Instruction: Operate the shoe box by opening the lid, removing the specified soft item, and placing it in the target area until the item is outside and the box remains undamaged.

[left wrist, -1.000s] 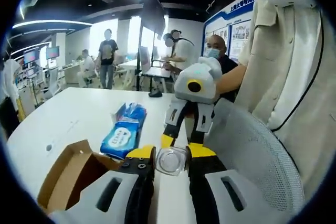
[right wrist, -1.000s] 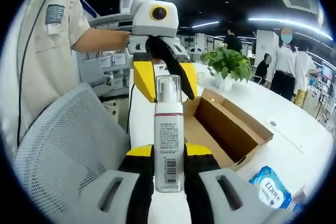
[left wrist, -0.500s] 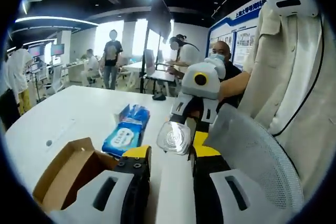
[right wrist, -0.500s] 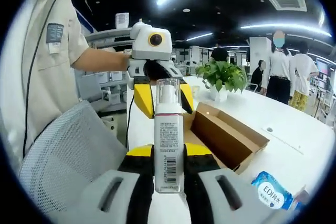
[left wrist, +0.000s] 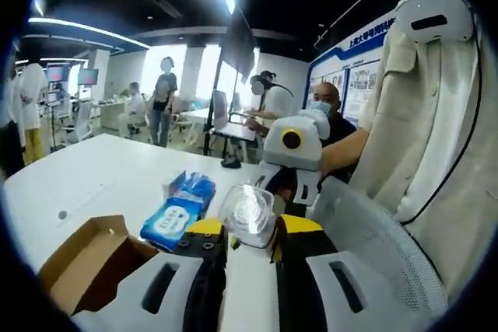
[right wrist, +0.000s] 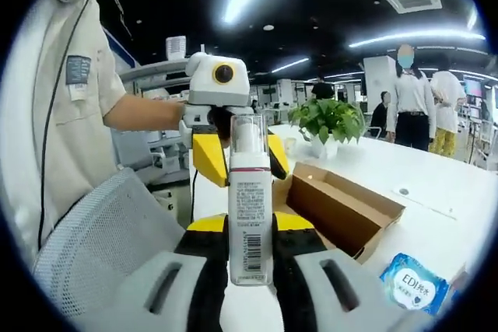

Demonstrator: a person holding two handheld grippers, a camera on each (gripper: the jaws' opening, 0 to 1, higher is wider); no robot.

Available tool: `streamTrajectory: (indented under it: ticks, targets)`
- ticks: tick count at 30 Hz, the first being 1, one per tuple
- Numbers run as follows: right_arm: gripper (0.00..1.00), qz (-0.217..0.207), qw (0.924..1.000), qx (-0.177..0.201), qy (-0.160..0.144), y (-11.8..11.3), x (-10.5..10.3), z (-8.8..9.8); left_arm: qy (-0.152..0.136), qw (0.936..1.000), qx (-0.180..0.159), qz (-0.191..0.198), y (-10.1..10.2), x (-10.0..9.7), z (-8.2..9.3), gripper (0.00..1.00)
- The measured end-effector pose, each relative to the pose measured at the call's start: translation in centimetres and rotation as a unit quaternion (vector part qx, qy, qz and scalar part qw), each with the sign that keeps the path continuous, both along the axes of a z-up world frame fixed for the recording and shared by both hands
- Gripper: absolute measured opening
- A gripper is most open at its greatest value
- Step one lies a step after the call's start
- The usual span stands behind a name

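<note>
A white pump bottle (right wrist: 249,192) with a clear cap stands upright between my right gripper's (right wrist: 249,223) jaws, which are shut on it. In the left gripper view its cap (left wrist: 247,214) faces the camera end-on, just above my left gripper (left wrist: 250,228), which is open. The right gripper (left wrist: 276,188) reaches in from behind the cap. In the right gripper view, the left gripper (right wrist: 247,172) hangs behind the bottle's top, yellow jaws spread to either side; I cannot tell if they touch. The brown shoe box (left wrist: 78,266) (right wrist: 346,207) lies open on the white table (left wrist: 85,176).
A blue wet-wipes pack (left wrist: 167,219) (right wrist: 412,284) lies beside the box, with a second blue pack (left wrist: 191,186) behind it. A grey mesh chair (left wrist: 381,254) (right wrist: 101,239) and the person's beige shirt (left wrist: 424,114) stand close by. A potted plant (right wrist: 327,118) sits farther along the table.
The bottle's cap has risen and turned more toward the left camera. In the right gripper view the left gripper looks smaller and lower. The right gripper has held the bottle throughout.
</note>
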State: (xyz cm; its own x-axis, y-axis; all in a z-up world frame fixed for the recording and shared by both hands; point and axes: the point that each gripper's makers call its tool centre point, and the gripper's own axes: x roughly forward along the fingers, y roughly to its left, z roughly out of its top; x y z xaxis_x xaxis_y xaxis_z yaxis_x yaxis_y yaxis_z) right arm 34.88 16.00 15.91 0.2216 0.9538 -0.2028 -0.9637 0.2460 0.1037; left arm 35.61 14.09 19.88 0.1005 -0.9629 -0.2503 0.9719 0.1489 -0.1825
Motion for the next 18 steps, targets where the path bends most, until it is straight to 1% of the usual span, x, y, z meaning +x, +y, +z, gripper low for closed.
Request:
streamTrajectory:
  ticks: [4,6,9,14,18]
  targets:
    - [0.18,0.002,1.0000,-0.005,0.004,0.2,-0.3,-0.4,0.001,1.0000,-0.003,-0.007,-0.6,-0.3,0.2,0.23]
    - [0.18,0.002,0.9999,-0.012,0.003,0.3,-0.3,-0.7,-0.006,0.9999,0.003,-0.012,-0.9,-0.5,0.0,0.23]
    - [0.18,0.002,0.9999,-0.005,0.008,0.3,-0.3,-0.7,-0.006,0.9998,0.000,-0.017,-1.0,-0.6,0.1,0.23]
    - [0.17,-0.006,0.9996,0.024,0.017,0.0,-0.2,0.1,-0.004,0.9998,-0.007,-0.019,-1.1,-0.4,0.5,0.23]
    - [0.17,-0.017,0.9978,0.059,0.024,-0.3,0.3,1.5,0.001,0.9995,0.015,-0.026,-0.9,-0.6,-0.6,0.22]
